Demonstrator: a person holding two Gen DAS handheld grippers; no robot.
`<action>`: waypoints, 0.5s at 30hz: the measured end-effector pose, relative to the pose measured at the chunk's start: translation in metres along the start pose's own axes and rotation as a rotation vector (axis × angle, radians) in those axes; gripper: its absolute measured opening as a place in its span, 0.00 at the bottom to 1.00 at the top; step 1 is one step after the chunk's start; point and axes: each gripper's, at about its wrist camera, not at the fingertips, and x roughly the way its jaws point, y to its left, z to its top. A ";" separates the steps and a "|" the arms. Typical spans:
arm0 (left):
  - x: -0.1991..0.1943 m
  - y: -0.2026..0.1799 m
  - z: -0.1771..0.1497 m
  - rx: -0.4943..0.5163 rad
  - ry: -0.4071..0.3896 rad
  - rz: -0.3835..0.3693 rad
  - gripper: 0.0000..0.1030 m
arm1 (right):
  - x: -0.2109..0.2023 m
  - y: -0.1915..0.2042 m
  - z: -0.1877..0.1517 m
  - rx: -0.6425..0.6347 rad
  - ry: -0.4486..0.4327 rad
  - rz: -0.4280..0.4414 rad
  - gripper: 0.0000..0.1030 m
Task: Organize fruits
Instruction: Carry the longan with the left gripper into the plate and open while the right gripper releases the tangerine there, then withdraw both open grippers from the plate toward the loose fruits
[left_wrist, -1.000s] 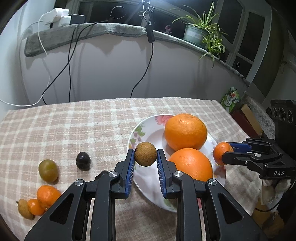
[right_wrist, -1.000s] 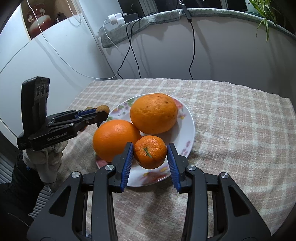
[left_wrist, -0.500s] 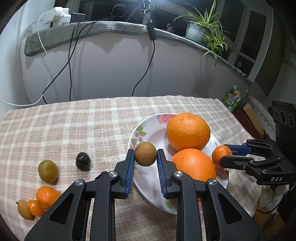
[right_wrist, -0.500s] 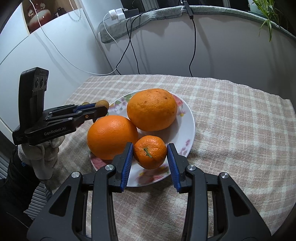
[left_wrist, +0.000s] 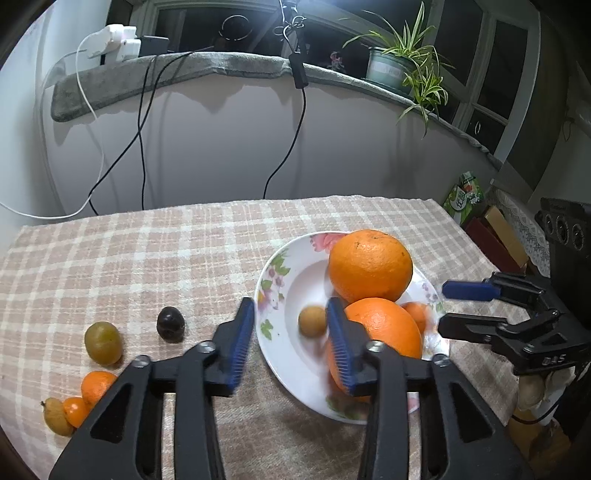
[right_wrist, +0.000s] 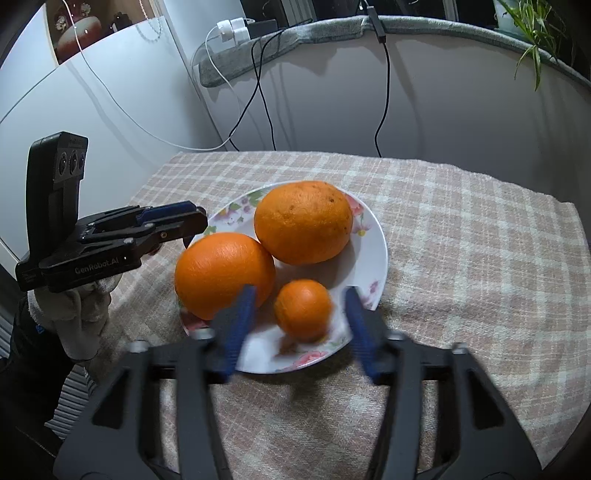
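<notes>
A white flowered plate (left_wrist: 291, 280) holds two big oranges (left_wrist: 370, 270) (left_wrist: 384, 328). My left gripper (left_wrist: 290, 341) is open over the plate's near edge, and a small brown round fruit (left_wrist: 312, 321) lies free on the plate between its fingers. My right gripper (right_wrist: 300, 325) is open, and a small tangerine (right_wrist: 303, 308) sits on the plate (right_wrist: 373, 254) between its spread fingers. In the left wrist view the right gripper (left_wrist: 458, 306) is at the plate's right side. In the right wrist view the left gripper (right_wrist: 192, 223) is at the plate's left side.
On the checked cloth (left_wrist: 147, 266) left of the plate lie a dark plum (left_wrist: 170, 323), a green-brown fruit (left_wrist: 103, 342), two small orange fruits (left_wrist: 96, 386) and a yellowish one (left_wrist: 55, 417). Cables hang down the back wall. Boxes (left_wrist: 495, 236) stand beyond the table's right edge.
Both grippers have opened. The left let go of the brown fruit and the right let go of the tangerine; both fruits now rest on the plate.
</notes>
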 end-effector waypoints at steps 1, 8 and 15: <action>-0.001 -0.001 0.000 0.001 -0.003 0.002 0.50 | -0.002 0.001 0.001 -0.003 -0.010 -0.002 0.66; -0.010 0.000 0.001 -0.025 -0.025 -0.012 0.62 | -0.012 0.003 0.004 -0.009 -0.035 -0.022 0.76; -0.027 0.001 -0.002 -0.040 -0.085 0.003 0.71 | -0.019 0.003 0.004 0.034 -0.071 -0.032 0.76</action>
